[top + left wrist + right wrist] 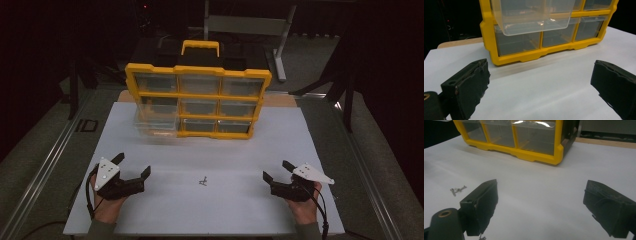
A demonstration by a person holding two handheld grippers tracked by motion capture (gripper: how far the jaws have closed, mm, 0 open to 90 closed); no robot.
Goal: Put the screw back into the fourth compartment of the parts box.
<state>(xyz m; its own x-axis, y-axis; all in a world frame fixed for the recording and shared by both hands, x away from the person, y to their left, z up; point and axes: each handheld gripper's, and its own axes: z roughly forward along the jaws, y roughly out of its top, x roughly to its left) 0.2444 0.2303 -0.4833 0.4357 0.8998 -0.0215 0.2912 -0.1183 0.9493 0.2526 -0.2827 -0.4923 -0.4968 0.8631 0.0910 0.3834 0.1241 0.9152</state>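
Note:
A yellow drawer organizer [197, 95] with clear drawers stands upright at the back of the white table [300, 135]. Its middle-left drawer [156, 121] is pulled out toward me, and it hangs above the table in the left gripper view [531, 17]. A few small metal screws [202, 181] lie on the table's middle front, also seen left of the jaws in the right gripper view [457, 190]. My left gripper [133, 164] rests at the front left, open and empty [541, 75]. At the front right my right gripper [276, 170] is open and empty too [541, 192].
The organizer's yellow frame [524, 56] [534, 156] stands well ahead of both grippers. A wooden board [280, 100] shows under the white sheet at the back. A grey metal stand [280, 45] rises behind the table. A metal rail [45, 160] runs along the left side.

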